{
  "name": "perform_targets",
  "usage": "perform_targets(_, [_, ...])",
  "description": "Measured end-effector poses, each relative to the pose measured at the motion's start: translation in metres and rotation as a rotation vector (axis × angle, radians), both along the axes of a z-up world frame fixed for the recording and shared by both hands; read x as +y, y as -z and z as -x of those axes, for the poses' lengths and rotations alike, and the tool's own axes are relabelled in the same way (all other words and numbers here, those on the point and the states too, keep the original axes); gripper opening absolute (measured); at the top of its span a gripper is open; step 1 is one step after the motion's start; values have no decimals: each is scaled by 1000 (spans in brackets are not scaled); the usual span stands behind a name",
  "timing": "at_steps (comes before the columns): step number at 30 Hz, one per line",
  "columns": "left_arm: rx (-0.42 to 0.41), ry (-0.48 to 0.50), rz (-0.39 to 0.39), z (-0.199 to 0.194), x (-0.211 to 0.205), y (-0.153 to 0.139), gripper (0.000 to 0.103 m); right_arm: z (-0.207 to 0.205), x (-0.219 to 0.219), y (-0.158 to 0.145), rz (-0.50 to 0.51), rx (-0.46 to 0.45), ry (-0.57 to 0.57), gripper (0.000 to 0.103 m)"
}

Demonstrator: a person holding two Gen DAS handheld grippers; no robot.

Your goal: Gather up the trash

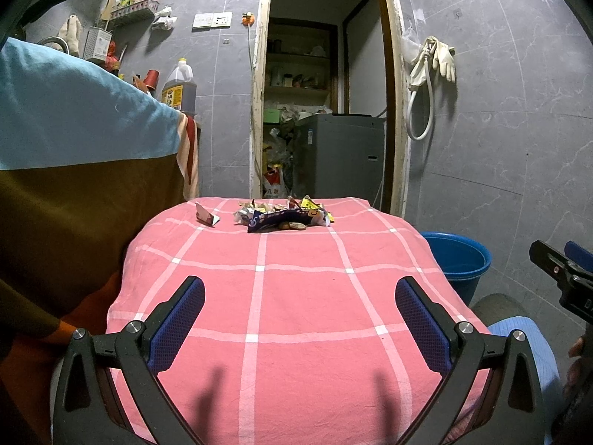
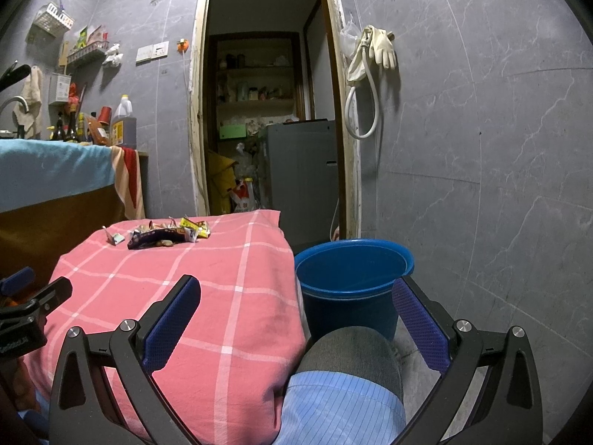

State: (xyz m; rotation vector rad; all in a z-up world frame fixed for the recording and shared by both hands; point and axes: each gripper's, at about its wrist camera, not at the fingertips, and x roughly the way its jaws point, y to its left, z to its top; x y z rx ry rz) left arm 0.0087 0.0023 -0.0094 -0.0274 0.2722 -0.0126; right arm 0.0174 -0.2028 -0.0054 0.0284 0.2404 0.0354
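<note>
Start of the job, by the look of it: nothing picked up yet. Left gripper (image 1: 300, 293) spread wide and empty, held low over the near part of the pink checked cloth (image 1: 296, 333). Right gripper (image 2: 296, 293) spread wide too, also empty, held off the cloth's right edge, above a knee (image 2: 348, 352) and facing the blue bucket (image 2: 352, 270).

Trash all together at the far end of the cloth: a heap of wrappers (image 1: 285, 215), with a dark purple packet (image 1: 281, 220) across the front, yellow scraps behind it, and what may be a few nut shells tucked under the packet's near edge. One folded scrap (image 1: 205, 215) apart, just left of the heap. Well away from both grippers.

Bucket on the floor, just beside the cloth's right side, apparently with nothing in it; most likely the place for the rubbish.

Next move, as a guess: a long reach forward across the cloth to the heap, a close on one wrapper near its raised edge, then a carry right and over the bucket rim. Thin, crinkly foil lying flat on soft fabric, so easy to pinch cloth along with it; a low, slightly angled approach probably safer. Small shells likely harder to nip than the packets.
</note>
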Motion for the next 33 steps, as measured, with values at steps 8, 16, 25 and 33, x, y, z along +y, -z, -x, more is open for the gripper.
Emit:
perform_targets(8, [1,-1,0,0,0,-1,101,-1,0,1,0,2,0,103])
perform_targets(16, [2,-1,-1,1,-1,-2,101,-1,0,1,-1,4,0,103])
perform_targets(25, [2,0,-3,-1,-3,1,101,-1,-1,1,-2,5,0,103])
perform_targets(33, [1,1,-3,-1,-3,2,101,-1,-1,1,-2,8,0,103])
